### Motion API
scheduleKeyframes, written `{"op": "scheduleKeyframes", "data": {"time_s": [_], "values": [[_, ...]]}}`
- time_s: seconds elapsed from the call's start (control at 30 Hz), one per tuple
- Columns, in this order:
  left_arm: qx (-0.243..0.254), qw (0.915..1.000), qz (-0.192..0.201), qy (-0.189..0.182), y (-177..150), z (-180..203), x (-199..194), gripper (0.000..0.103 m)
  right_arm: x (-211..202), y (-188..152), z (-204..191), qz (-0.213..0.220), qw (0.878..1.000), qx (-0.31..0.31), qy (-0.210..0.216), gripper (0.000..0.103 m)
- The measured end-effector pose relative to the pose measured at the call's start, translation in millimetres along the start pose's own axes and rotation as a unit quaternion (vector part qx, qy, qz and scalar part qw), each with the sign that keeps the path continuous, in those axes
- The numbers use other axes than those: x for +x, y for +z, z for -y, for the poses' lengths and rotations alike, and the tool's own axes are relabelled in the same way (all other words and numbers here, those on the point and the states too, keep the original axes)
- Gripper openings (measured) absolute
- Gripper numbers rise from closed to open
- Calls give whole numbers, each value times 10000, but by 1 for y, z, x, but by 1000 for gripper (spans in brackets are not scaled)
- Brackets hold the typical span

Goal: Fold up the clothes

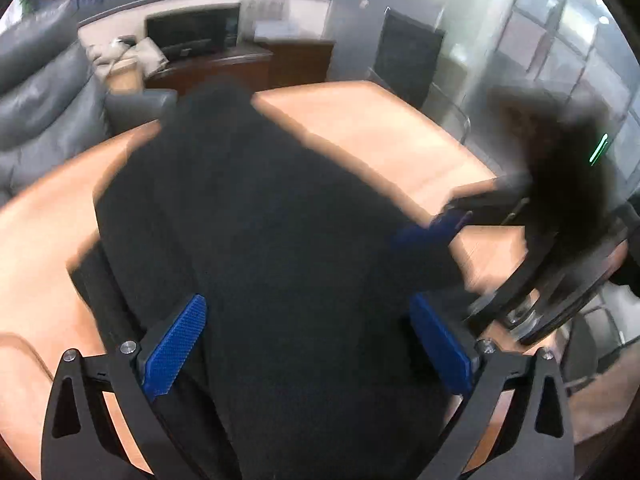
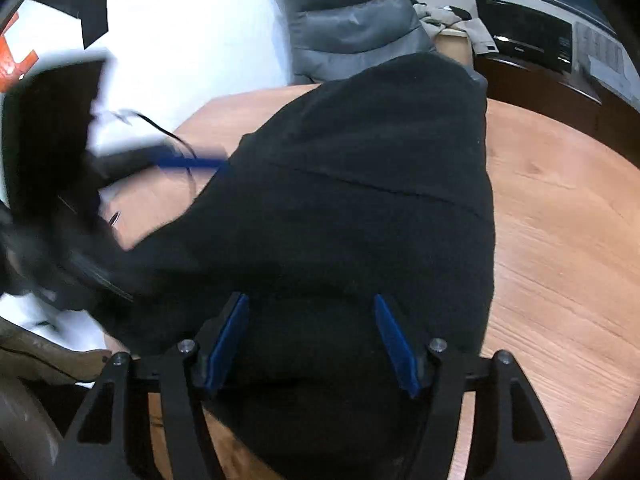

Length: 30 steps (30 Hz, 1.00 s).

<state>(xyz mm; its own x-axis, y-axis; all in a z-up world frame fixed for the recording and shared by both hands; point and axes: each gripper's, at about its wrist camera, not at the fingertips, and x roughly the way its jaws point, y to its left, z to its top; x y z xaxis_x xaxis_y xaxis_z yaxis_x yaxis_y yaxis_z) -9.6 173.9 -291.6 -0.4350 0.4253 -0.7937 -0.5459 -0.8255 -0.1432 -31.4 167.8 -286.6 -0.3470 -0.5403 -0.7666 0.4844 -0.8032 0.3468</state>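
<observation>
A black garment (image 1: 272,216) lies folded lengthwise on the wooden table (image 1: 360,120). It also fills the middle of the right wrist view (image 2: 360,184). My left gripper (image 1: 308,312) is open, its blue pads on either side of the cloth's near end. My right gripper (image 2: 312,312) is open over the garment's near end. In the left wrist view the right gripper (image 1: 436,228) shows blurred at the right edge of the cloth. In the right wrist view the left gripper (image 2: 188,162) shows blurred at the cloth's left edge.
A grey leather sofa (image 1: 44,96) stands past the table's far left; it also shows in the right wrist view (image 2: 352,24). A dark cabinet with a monitor (image 1: 192,36) stands behind. A chair (image 1: 408,56) stands at the far side.
</observation>
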Motion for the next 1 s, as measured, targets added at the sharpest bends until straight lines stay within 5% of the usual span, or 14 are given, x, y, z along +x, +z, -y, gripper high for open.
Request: {"op": "scheduleKeyframes", "data": {"time_s": [0.27, 0.47, 0.57, 0.7, 0.83, 1.0], "values": [[-429, 9985, 336, -40, -28, -9, 7, 103, -67, 29, 45, 365, 9943, 938, 343, 69], [-1303, 9911, 3, -260, -15, -31, -17, 103, -46, 12, 75, -472, 9921, 1030, 540, 71], [-2247, 9735, -55, -428, -27, -66, -26, 103, -33, -4, 92, -799, 9855, 1240, 840, 71], [-3600, 9276, -547, -830, -51, -121, -7, 103, -25, -19, 109, -774, 9800, 1349, 1239, 79], [-3991, 9041, -889, -1240, -63, -135, 16, 103, -15, -23, 113, -870, 9765, 1340, 1445, 91], [-4280, 8810, -1005, -1749, -71, -136, 21, 103, -8, -27, 114, -1026, 9548, 1677, 2232, 95]]}}
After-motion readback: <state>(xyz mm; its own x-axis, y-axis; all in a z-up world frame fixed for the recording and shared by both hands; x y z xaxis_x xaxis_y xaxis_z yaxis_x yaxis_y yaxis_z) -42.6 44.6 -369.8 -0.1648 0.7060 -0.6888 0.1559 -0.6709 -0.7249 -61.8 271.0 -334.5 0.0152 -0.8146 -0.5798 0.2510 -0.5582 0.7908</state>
